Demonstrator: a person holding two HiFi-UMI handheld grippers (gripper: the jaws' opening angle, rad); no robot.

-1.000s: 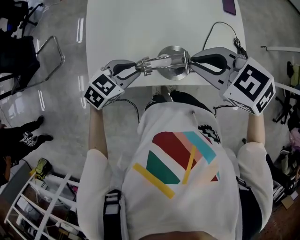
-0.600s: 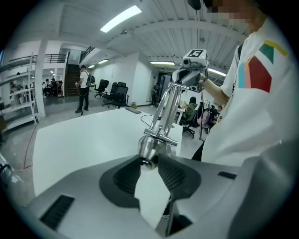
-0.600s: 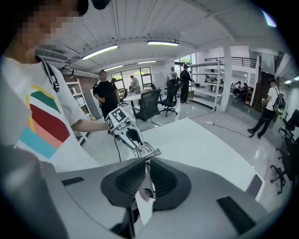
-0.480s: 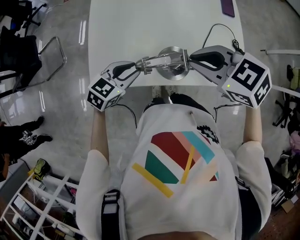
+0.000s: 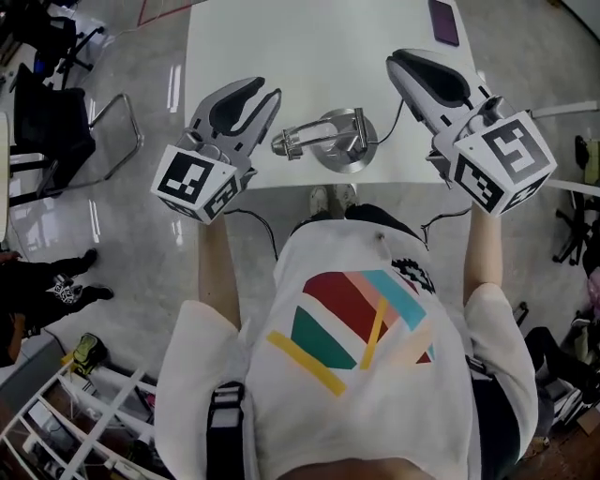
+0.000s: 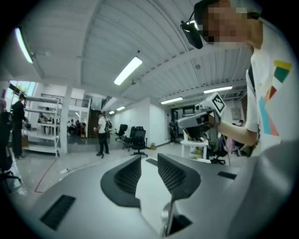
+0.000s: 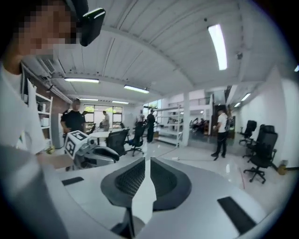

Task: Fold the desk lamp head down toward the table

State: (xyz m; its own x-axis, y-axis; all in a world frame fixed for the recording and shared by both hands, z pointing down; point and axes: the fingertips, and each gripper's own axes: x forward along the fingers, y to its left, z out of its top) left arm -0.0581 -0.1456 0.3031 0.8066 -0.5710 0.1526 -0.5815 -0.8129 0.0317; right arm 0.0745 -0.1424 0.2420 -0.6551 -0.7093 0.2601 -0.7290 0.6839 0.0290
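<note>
The metal desk lamp [image 5: 342, 141] stands at the front edge of the white table [image 5: 281, 47]. Its arm and head lie low over the round base, and the head end points left [image 5: 289, 142]. My left gripper [image 5: 267, 91] hangs above and left of the lamp, apart from it, its jaws open with nothing between them [image 6: 149, 161]. My right gripper [image 5: 396, 59] is raised to the right of the lamp, shut and empty [image 7: 147, 161]. Each gripper view looks out almost level across the room and shows the other gripper, not the lamp.
A purple phone [image 5: 443, 21] lies at the table's far right. The lamp's cable [image 5: 398, 117] runs right from the base under my right gripper. A chair frame [image 5: 112, 122] stands left of the table. People and office chairs [image 7: 259, 149] are farther off in the room.
Both grippers have come off the lamp, risen and spread apart, tilting up to near level. The lamp stays folded low over its base.
</note>
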